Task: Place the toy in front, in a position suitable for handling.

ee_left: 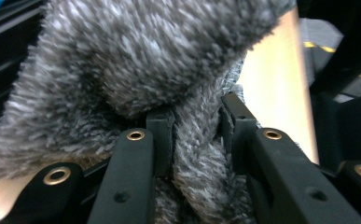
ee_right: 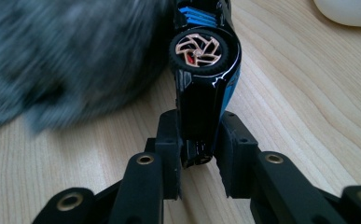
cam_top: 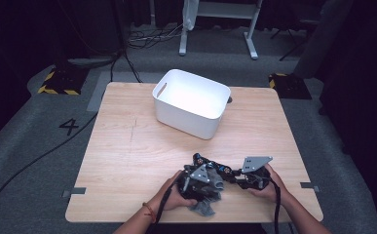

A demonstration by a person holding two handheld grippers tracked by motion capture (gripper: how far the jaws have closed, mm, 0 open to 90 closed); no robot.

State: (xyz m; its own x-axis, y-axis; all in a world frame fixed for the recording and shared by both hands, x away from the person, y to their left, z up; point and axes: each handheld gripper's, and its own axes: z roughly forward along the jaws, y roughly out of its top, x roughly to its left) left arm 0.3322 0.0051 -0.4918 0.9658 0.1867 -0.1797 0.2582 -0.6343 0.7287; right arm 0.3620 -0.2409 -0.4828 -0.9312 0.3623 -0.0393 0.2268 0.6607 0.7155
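1. The left gripper [ee_left: 194, 128] has its jaws closed down on a fold of grey fuzzy cloth [ee_left: 136, 65]; the fold runs up between the pads, and the bulk of the cloth bunches just above and ahead of them.
2. The right gripper [ee_right: 197, 140] pinches the end of a black and blue toy car [ee_right: 206, 70] between its jaws; the car lies on its side, one gold-spoked wheel facing up, stretching away from the fingertips.
3. Left of those fingertips, the cloth lies blurred, seemingly touching the car.
4. In the high view both grippers [cam_top: 203, 178] [cam_top: 254, 173] sit close together, with the white bin [cam_top: 191, 102] well beyond them on the wooden table [cam_top: 127, 156].
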